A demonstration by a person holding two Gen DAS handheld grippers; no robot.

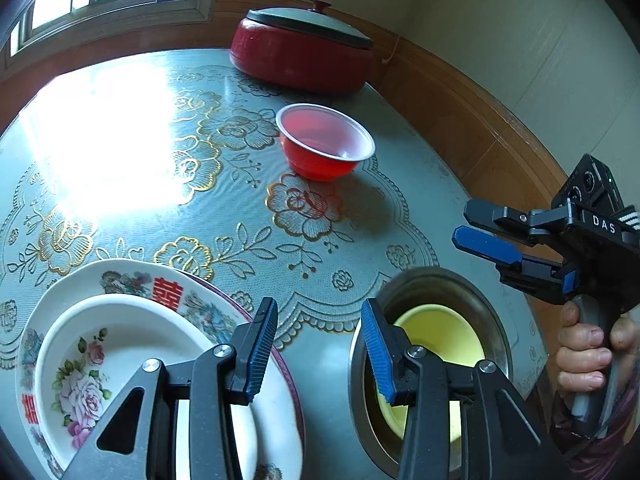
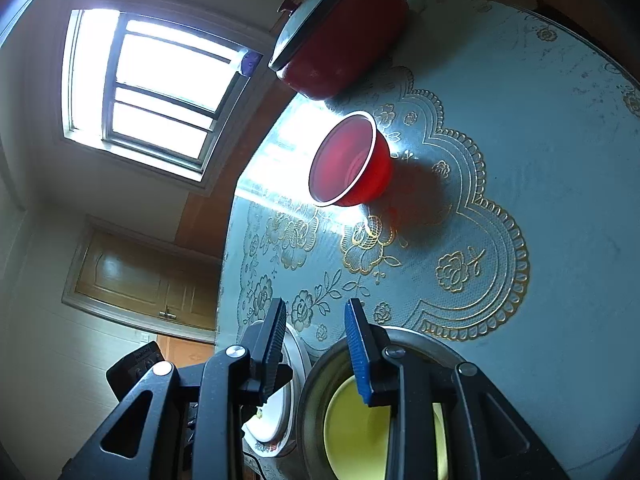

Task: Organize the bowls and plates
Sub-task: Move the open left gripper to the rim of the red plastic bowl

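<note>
A red plastic bowl [image 1: 326, 142] [image 2: 350, 160] stands alone on the table's far half. Near the front, a yellow bowl [image 1: 444, 332] [image 2: 356, 432] is nested in a steel bowl [image 1: 436, 280] [image 2: 432, 344]. To their left, a white floral dish [image 1: 120, 344] rests on a large patterned plate [image 1: 168, 280] [image 2: 298, 360]. My left gripper [image 1: 320, 344] hovers open over the gap between the plates and the steel bowl, holding nothing. My right gripper [image 1: 466, 224] [image 2: 316, 332], held by a hand, is open and empty above the steel bowl's near side, pointing toward the red bowl.
A red pot with a grey lid [image 1: 300, 52] [image 2: 340, 28] sits at the table's far edge. The round table [image 1: 360, 248] has a blue-grey floral cover. Wood-panelled wall, a window [image 2: 160, 92] and a door [image 2: 140, 276] lie beyond it.
</note>
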